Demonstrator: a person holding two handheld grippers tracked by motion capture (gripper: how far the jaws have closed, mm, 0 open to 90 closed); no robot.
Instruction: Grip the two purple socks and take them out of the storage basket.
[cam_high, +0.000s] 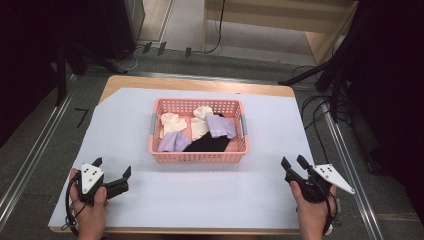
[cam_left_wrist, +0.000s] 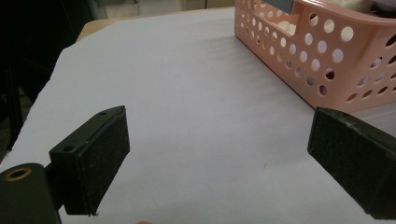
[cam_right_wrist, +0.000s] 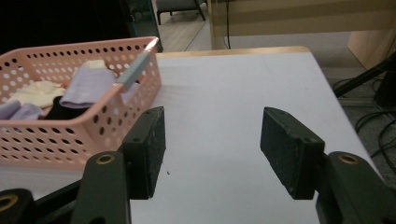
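Note:
A pink perforated basket (cam_high: 165, 156) sits mid-table on a white sheet (cam_high: 200, 195). Inside lie cream socks (cam_high: 172, 122), lilac socks (cam_high: 221, 125) and a black sock (cam_high: 210, 143). My left gripper (cam_high: 112, 166) rests near the front left of the sheet, held by a hand, open with nothing between its jaws. My right gripper (cam_high: 294, 162) is at the front right, also open and empty. In the left gripper view the basket wall (cam_left_wrist: 322, 60) is ahead to the right of the gripper (cam_left_wrist: 219, 158). In the right gripper view the basket (cam_right_wrist: 56, 135) stands left of the gripper (cam_right_wrist: 212, 149).
The wooden table edge (cam_high: 200, 82) shows beyond the sheet. Dark stands and cables (cam_high: 320, 107) crowd the floor at the right and back. Bare white sheet lies between the basket and both grippers.

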